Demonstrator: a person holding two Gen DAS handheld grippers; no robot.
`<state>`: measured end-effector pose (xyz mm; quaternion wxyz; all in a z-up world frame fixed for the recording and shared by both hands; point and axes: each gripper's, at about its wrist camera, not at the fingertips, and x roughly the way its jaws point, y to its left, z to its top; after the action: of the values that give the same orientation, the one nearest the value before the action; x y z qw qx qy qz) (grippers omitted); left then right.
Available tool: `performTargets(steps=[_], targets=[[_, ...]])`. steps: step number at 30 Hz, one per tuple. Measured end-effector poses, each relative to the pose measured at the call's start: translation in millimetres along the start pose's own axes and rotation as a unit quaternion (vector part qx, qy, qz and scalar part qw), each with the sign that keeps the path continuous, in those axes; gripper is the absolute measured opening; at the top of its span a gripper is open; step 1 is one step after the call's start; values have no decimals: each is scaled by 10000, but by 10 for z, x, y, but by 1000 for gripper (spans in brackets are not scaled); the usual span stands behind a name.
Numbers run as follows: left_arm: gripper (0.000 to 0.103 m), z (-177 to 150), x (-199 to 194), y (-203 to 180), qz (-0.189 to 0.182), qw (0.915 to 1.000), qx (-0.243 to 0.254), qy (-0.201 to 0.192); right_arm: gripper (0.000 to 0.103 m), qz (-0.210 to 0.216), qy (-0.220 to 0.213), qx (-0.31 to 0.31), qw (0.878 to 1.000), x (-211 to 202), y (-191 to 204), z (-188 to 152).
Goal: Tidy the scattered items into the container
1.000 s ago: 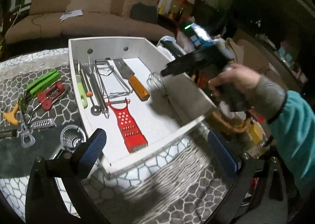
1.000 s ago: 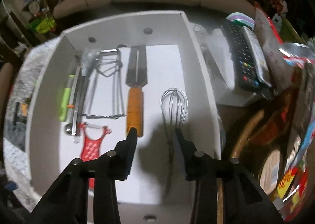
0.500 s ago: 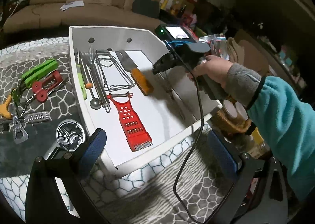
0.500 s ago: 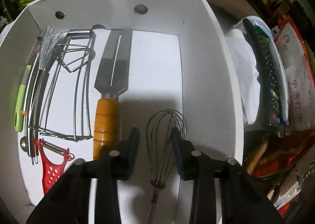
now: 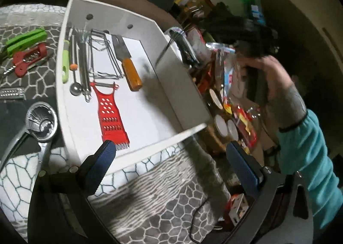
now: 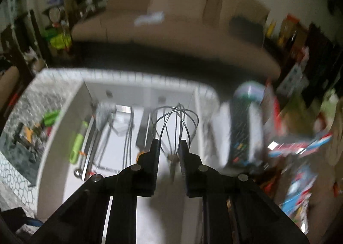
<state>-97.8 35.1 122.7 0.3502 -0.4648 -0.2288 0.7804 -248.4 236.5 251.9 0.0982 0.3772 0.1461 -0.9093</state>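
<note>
- The left gripper hung nearest the camera over the patterned table cover, its blue-padded fingers spread wide apart with nothing between them.
- Just beyond those fingers stood the near wall of the white container, an open box resting on the cover.
- A red grater lay flat on the container floor, its toothed end toward the near wall.
- Farther in, a spatula with an orange handle lay toward the middle, and a wire rack lay just left of it.
- Along the container's left wall lay a green-handled tool and a metal scoop, side by side with other metal utensils.
- Outside the left wall, on the cover, sat a metal strainer near the container's near-left corner.
- Beyond it, toward the cover's far-left edge, lay a red tool and a green tool, just beside each other.
- The right gripper was clamped on a wire whisk; its black fingers pressed on the base of the wire loops, which fanned out past the fingertips.
- In the blurred right wrist view the whisk was lifted above the container, over its right part.
- In the left wrist view a thin blurred streak, probably the whisk, showed above the container's right wall; the gripper itself was lost in blur.
- A brown sofa stood well beyond the table.
</note>
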Motion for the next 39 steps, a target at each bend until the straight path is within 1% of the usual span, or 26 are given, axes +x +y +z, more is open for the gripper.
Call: performTargets(steps=[1, 3, 5, 6, 9, 12, 14, 17, 23, 26, 30, 33, 35, 36, 38, 39], targets=[[103, 8, -22, -5, 29, 10000, -25, -36, 18, -49, -107, -127, 9999, -60, 13, 22], [103, 9, -45, -19, 51, 10000, -31, -44, 18, -71, 2, -330, 9994, -34, 40, -25], [103, -10, -66, -37, 131, 9999, 15, -24, 18, 54, 295, -382, 9988, 64, 56, -187], [103, -28, -76, -37, 171, 9999, 26, -7, 18, 154, 543, -392, 9976, 170, 72, -340], [103, -83, -105, -15, 227, 9997, -18, 55, 18, 367, 1096, -251, 9930, 362, 88, -740], [103, -131, -121, 23, 276, 9996, -51, 98, 18, 321, 1466, -195, 9885, 551, 112, -1049], [103, -158, -133, 40, 287, 9995, -58, 118, 18, 323, 1618, -120, 9862, 662, 142, -1137], [103, -176, -146, 66, 278, 9995, -65, 123, 18, 248, 1803, -26, 9833, 830, 170, -1174], [103, -217, -162, 92, 180, 9998, 53, 118, 18, 295, 2115, 487, 9757, 1283, 231, -1140], [103, -217, -169, 98, 137, 9997, 111, 151, 18, 378, 2352, 761, 9682, 1513, 229, -1131], [103, -207, -173, 87, 156, 9995, 211, 166, 18, 596, 2549, 1114, 9587, 1629, 155, -1108], [103, -224, -167, 84, 98, 9996, 174, 193, 19, 818, 2789, 1423, 9462, 1714, 90, -1136], [103, -235, -165, 58, 110, 9995, 221, 212, 25, 949, 2963, 1628, 9363, 1739, 57, -1173], [103, -242, -168, 48, 122, 9994, 242, 212, 30, 971, 3031, 1677, 9330, 1730, 46, -1188], [103, -244, -159, 39, 129, 9994, 246, 216, 33, 1148, 3062, 1610, 9312, 1647, 38, -1179], [103, -241, -153, 46, 120, 9994, 235, 223, 37, 1218, 3048, 1610, 9308, 1605, 30, -1169]])
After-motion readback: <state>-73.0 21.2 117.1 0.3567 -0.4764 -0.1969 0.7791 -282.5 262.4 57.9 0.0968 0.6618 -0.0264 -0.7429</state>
